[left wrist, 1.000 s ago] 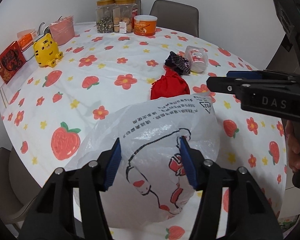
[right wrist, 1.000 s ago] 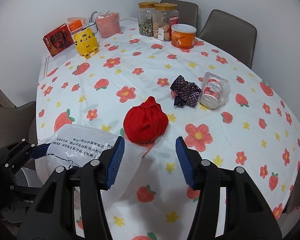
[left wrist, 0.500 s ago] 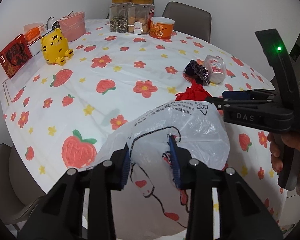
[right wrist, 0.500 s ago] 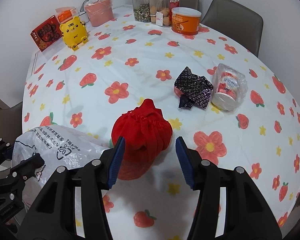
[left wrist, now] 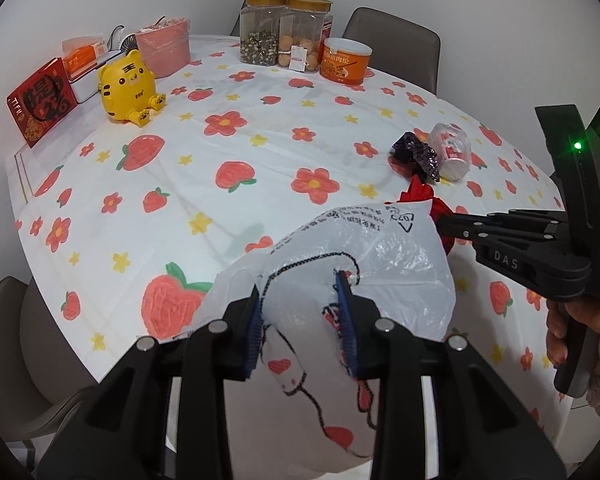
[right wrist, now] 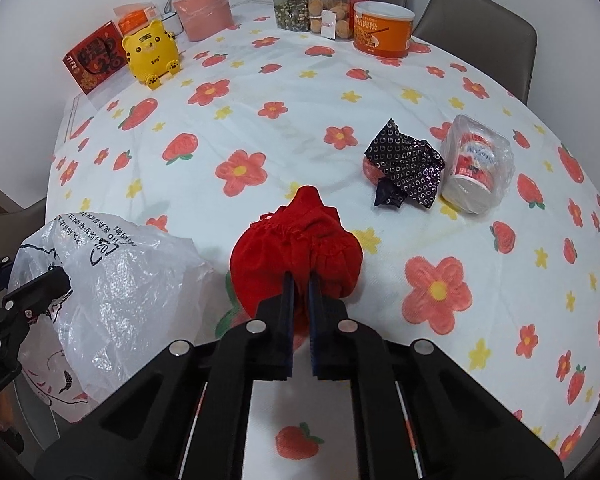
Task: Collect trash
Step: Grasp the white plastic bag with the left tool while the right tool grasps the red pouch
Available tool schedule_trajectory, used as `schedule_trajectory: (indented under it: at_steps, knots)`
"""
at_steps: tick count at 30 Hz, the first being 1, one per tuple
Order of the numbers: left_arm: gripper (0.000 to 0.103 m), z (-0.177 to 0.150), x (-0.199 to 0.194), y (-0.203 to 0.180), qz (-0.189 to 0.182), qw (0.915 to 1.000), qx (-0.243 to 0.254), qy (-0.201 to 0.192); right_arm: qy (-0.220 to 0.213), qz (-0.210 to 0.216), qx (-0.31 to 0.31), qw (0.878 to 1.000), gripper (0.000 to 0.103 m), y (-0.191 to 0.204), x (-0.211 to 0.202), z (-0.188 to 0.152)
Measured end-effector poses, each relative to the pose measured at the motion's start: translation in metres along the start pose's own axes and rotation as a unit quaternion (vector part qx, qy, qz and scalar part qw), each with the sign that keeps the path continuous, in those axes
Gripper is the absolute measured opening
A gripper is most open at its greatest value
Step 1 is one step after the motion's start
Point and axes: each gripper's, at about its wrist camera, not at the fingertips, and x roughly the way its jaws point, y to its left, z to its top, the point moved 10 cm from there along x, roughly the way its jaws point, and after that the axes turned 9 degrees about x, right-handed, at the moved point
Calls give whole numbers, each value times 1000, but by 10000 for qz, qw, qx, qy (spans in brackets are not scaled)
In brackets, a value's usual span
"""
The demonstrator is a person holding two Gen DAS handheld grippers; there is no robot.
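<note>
Right wrist view: a crumpled red cloth bundle [right wrist: 296, 256], gathered to a point on top, is being pinched at its near edge by the right gripper [right wrist: 301, 280], whose jaws are closed almost together on a fold of the fabric. Beyond and to its right, a dark patterned wrapper [right wrist: 406, 166] and a plastic-wrapped cup [right wrist: 478, 166] are lying on the strawberry-print tablecloth [right wrist: 300, 120]. Just left of the gripper, a white plastic bag [left wrist: 364, 248] with red and black print is being held at the table edge by the left gripper [left wrist: 300, 308], its jaws partly closed on the bag's film. Both grippers are being pointed steeply downward.
</note>
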Motion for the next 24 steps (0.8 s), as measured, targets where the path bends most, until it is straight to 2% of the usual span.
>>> schedule_trajectory:
  at_steps: [14, 24]
  knots:
    - [29, 2, -22, -12, 8, 9998, 6, -190, -363, 117, -129, 9992, 3, 2, -61, -16]
    - [28, -3, -51, -23, 57, 9992, -69, -392, -485, 146, -133, 9986, 3, -6, -101, -41]
